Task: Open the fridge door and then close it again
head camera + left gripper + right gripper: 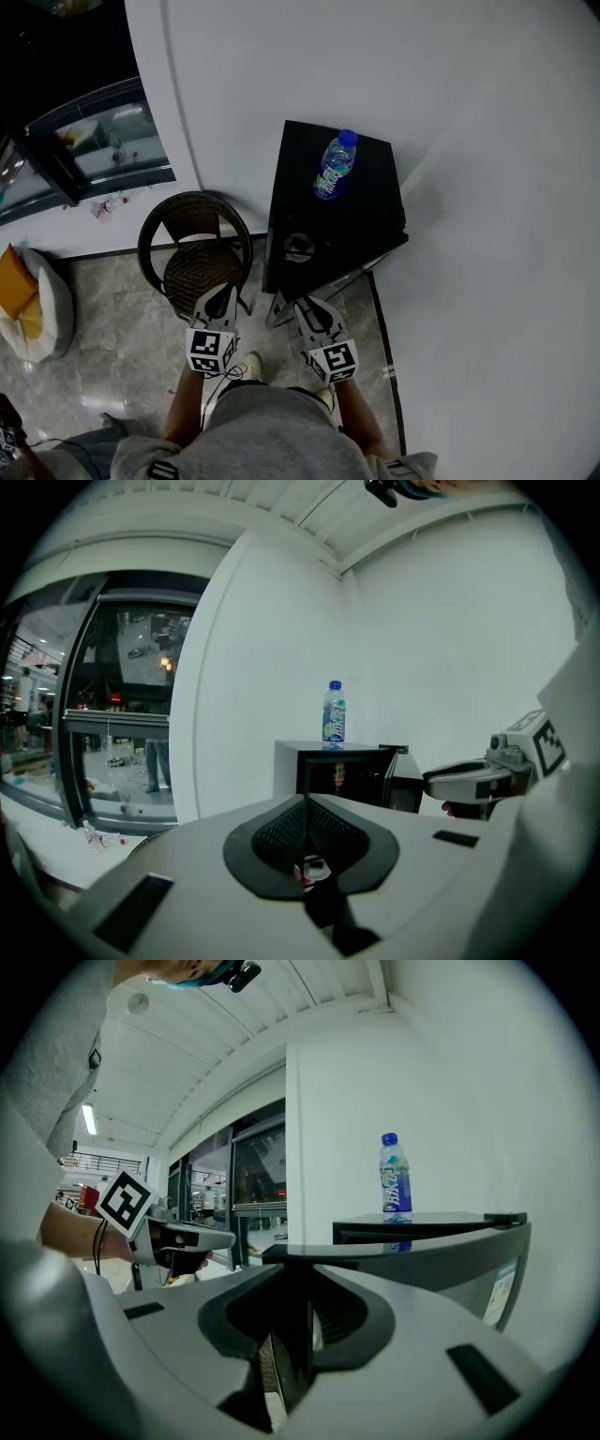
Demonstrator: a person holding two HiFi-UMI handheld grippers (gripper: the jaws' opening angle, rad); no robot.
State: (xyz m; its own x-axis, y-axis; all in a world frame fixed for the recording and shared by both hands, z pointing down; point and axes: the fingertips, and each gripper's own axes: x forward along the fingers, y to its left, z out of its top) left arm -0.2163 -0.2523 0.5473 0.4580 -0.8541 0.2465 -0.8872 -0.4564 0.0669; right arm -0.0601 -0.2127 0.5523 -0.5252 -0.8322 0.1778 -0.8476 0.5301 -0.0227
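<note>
Though seemingly pinched, fridge door edge (422, 1241).

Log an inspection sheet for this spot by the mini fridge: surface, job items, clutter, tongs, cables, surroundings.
Surface: pale tiled floor.
Job's things: black mini fridge, its fridge door standing open; a can shows inside.
Clutter: water bottle upright on the fridge top; wicker chair beside the fridge; white and yellow bag on the floor at left.
Grippers: left tongs shut, nothing between them; right tongs shut on the free edge of the fridge door.
Cables: thin dark cord below the left marker cube.
Surroundings: white wall behind the fridge; window to the left.
</note>
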